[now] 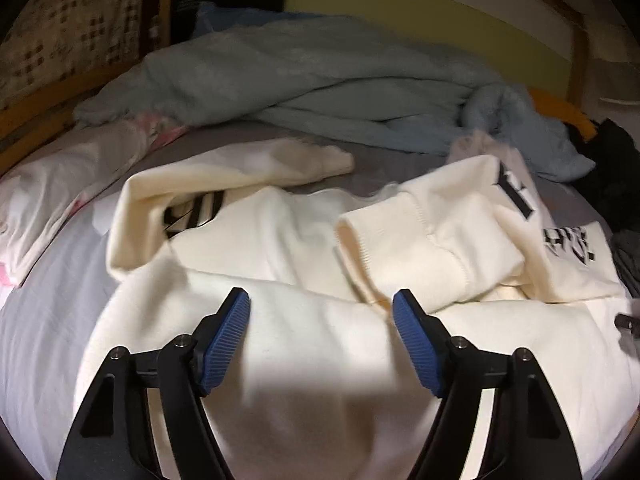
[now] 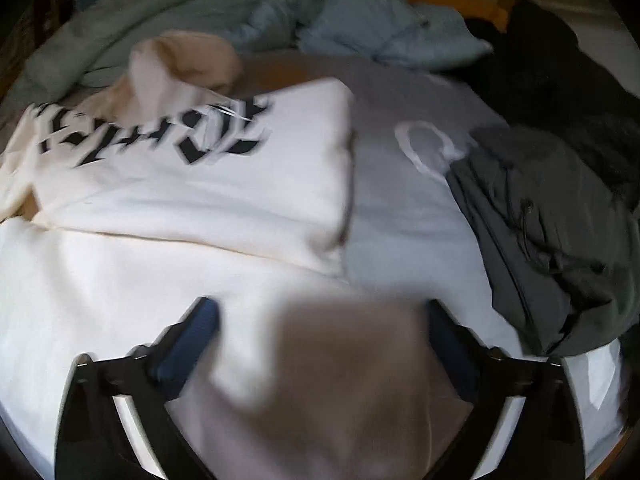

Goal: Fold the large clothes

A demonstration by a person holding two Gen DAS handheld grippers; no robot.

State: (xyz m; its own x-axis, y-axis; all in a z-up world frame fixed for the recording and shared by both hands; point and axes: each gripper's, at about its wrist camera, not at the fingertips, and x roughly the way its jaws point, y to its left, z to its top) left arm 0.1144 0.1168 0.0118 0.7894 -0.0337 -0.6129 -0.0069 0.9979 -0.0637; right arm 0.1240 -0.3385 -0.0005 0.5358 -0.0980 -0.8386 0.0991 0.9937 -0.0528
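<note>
A cream sweatshirt [image 1: 280, 340] with black lettering lies spread on the bed. In the left wrist view one sleeve is folded across its body, with the ribbed cuff [image 1: 360, 248] near the middle, and the other sleeve [image 1: 272, 164] lies along the far edge. My left gripper [image 1: 320, 308] hovers just above the near part of the sweatshirt, its blue pads [image 1: 228, 336] apart and nothing pinched. In the right wrist view the lettered panel [image 2: 192, 176] is folded over. My right gripper [image 2: 320, 312] stands wide open over the sweatshirt's near right edge; the view is blurred.
A light blue blanket [image 1: 320, 80] is bunched at the far side of the grey sheet [image 2: 400, 200]. A dark grey garment [image 2: 540, 232] and black clothes [image 2: 560, 80] lie to the right. A pink-patterned pillow [image 1: 60, 184] lies left, by the wooden bed frame [image 1: 36, 116].
</note>
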